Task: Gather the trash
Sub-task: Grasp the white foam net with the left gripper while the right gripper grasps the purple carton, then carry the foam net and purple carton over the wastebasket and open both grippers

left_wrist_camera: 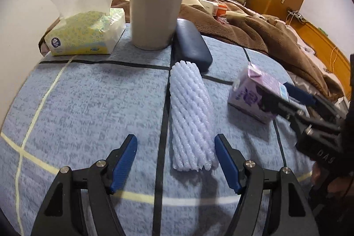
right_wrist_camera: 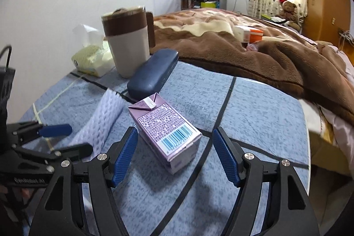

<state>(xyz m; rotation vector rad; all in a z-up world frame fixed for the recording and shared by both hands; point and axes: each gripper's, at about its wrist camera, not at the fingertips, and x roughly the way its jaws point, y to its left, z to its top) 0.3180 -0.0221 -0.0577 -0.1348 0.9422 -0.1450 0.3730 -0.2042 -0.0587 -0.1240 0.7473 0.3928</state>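
A white foam fruit net [left_wrist_camera: 190,116] lies lengthwise on the blue checked cloth [left_wrist_camera: 88,103]. Its near end sits between the fingers of my left gripper [left_wrist_camera: 175,137], close to the right pad and clear of the left one, so the jaws stand open. A purple drink carton [right_wrist_camera: 166,132] lies on its side between the blue pads of my right gripper [right_wrist_camera: 173,136], with gaps on both sides, so that gripper is open too. From the left wrist, the carton [left_wrist_camera: 247,90] and right gripper [left_wrist_camera: 276,95] appear at the right. My left gripper [right_wrist_camera: 73,139] shows beside the net [right_wrist_camera: 104,123].
Behind the net stand a beige tumbler with a brown band [left_wrist_camera: 154,8], a tissue pack [left_wrist_camera: 84,34] and a dark blue glasses case [left_wrist_camera: 192,45]. A bed with a brown blanket [right_wrist_camera: 243,52] runs behind and to the right. The cloth's edge [right_wrist_camera: 306,136] drops off at right.
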